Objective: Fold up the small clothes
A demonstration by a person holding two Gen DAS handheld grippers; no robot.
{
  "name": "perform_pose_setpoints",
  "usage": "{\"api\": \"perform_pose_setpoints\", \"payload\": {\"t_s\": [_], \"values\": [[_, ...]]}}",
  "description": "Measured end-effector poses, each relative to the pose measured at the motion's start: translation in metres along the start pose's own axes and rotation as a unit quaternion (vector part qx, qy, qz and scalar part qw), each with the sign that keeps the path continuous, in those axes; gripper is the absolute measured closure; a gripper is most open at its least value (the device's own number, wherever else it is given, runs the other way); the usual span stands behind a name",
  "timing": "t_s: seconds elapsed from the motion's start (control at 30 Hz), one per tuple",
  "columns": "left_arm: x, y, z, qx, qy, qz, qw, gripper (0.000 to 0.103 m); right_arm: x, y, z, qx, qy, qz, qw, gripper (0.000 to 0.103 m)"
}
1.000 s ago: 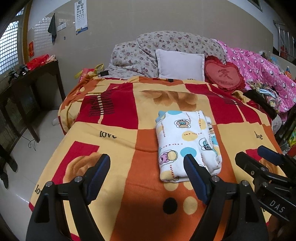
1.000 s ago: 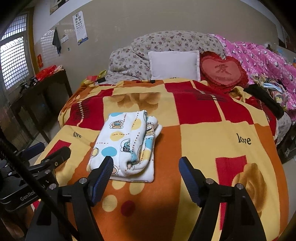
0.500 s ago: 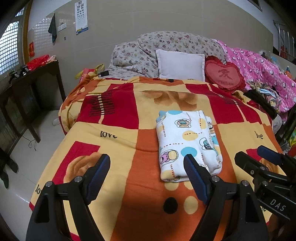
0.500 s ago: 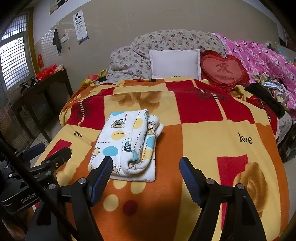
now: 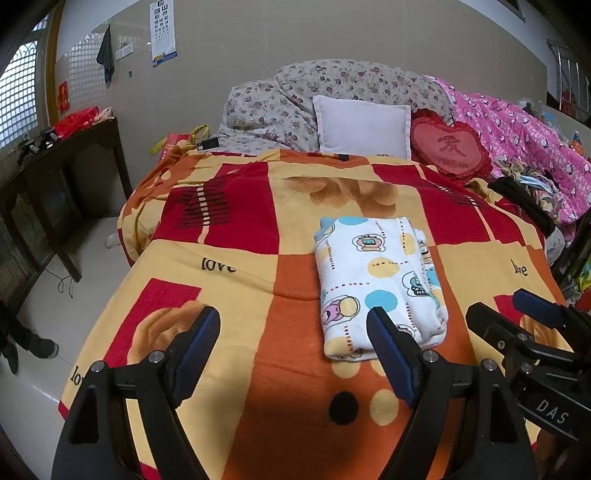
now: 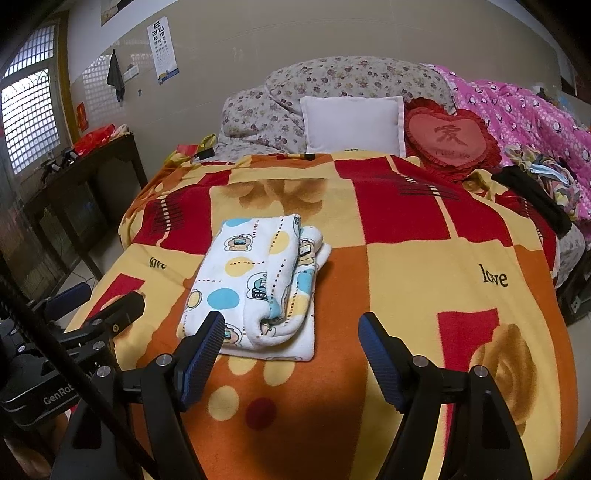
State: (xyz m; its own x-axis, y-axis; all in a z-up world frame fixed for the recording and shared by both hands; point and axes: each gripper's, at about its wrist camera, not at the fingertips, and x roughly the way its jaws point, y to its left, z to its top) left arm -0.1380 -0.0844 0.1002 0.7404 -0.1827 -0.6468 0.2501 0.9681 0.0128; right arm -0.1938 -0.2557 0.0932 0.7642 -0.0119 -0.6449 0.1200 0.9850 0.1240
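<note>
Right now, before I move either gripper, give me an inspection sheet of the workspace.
Surface: bed blanket, flat, patterned.
Job's things: folded garment, cartoon print, lying on the blanket.
Clutter: black item and mixed fabrics at the bed's right edge.
Grippers: left gripper open, empty; right gripper open, empty; both short of the garment.
Cables: black cord crossing the right view; thin wire on the floor.
Surroundings: pillows, dark table, wall chart.

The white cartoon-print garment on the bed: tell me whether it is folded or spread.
Folded. The garment lies as a compact rectangle with stacked layers showing along its right edge.
</note>
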Motion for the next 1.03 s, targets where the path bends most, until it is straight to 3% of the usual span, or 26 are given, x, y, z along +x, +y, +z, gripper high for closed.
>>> {"api": "perform_pose_setpoints", "payload": {"t_s": [1.03], "values": [[0.0097,-0.0011,-0.0020,0.007,0.005,0.001,1.0000,0.019,0.0088,-0.0008,-0.0004,0.002,0.013,0.003,1.000,0.023]]}}
